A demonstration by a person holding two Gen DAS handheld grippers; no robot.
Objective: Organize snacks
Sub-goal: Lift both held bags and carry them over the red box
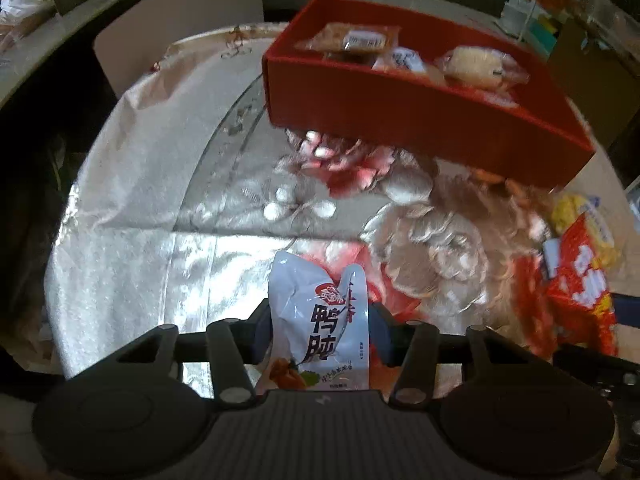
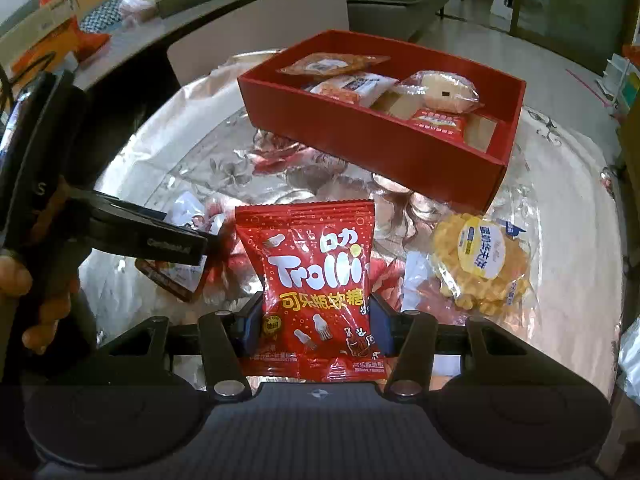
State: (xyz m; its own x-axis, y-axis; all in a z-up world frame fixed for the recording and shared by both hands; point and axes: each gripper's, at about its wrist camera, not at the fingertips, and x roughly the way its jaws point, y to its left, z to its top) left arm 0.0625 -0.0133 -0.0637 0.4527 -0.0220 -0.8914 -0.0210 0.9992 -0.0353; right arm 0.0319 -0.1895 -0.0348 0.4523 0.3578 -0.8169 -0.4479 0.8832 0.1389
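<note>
Left gripper point(image 1: 320, 330) clamps white duck-snack pouch point(image 1: 320, 320) | right gripper point(image 2: 316, 322) clamps red Trolli bag point(image 2: 316, 288) | both gripped, presumably for red box point(image 2: 360, 148).

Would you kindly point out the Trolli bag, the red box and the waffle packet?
Trolli bag point(image 2: 316, 276): right wrist view, on the white logo.
Red box point(image 2: 360, 148): right wrist view, on its near outer wall.
Waffle packet point(image 2: 482, 260): right wrist view, on its round label.
</note>
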